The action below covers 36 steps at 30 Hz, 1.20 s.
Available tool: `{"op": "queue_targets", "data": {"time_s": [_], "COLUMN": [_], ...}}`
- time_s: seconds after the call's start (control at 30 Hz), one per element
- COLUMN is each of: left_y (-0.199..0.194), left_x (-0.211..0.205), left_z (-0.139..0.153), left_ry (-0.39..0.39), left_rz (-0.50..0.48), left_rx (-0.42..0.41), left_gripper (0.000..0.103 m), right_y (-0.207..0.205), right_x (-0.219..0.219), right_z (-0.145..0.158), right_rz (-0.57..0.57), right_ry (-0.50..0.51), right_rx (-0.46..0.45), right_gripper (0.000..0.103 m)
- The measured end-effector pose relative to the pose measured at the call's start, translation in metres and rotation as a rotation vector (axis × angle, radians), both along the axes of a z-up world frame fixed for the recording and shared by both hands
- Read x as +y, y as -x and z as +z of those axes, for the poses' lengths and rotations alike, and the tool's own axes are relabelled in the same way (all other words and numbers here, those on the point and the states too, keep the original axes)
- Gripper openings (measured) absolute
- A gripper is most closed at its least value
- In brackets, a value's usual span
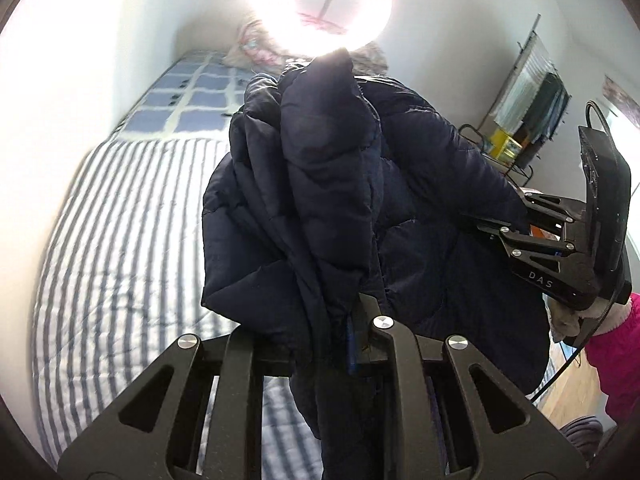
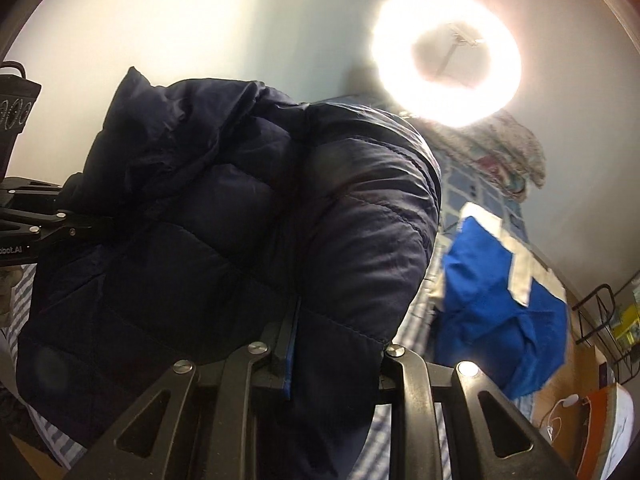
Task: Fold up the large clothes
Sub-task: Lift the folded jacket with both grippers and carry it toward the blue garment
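Striped bedspread [image 1: 120, 220], white wall [image 1: 120, 40], ring light [image 2: 446, 56] glaring

jacket: bunched up over the bed [image 1: 100, 220], pinched on two sides
left gripper [image 1: 344, 344]: clamped on the jacket [image 1: 320, 184] from below
right gripper [image 1: 516, 220]: off to the right of the jacket in the left wrist view, biting its edge
ring light [image 1: 320, 4]: behind the jacket, far end of the bed
folded cloth [image 2: 504, 300]: on the bed, right of the jacket
rack [image 1: 500, 148]: beside the bed, far right
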<state>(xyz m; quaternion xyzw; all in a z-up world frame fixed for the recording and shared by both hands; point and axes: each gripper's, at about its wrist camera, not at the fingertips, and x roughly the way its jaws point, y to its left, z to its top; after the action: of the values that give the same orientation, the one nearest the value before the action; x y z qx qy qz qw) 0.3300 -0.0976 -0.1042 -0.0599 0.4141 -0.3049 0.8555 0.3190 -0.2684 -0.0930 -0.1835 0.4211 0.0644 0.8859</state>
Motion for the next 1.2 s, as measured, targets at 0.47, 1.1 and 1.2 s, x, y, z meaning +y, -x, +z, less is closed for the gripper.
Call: {"op": "queue_targets", "data": {"time_s": [0.47, 1.1, 1.2], "left_y": [-0.060, -0.204, -0.221], "left_x": [-0.147, -0.349, -0.367], "left_z": [0.021, 0.013, 0.005], "left_ry": [0.069, 0.103, 0.091], "left_rz": [-0.188, -0.255, -0.242], "left_rx": [-0.050, -0.110, -0.114], "left_gripper": [0.014, 0.014, 0.014], "right_y": [-0.010, -0.144, -0.161], "right_x": [-0.132, -0.294, -0.301], "right_z": [0.046, 0.047, 0.042], "right_rz": [-0.183, -0.398, -0.403], "right_ry": [0.093, 0.222, 0.234], "right_rx": [-0.081, -0.173, -0.181], "right_gripper": [0.021, 0.021, 0.021]}}
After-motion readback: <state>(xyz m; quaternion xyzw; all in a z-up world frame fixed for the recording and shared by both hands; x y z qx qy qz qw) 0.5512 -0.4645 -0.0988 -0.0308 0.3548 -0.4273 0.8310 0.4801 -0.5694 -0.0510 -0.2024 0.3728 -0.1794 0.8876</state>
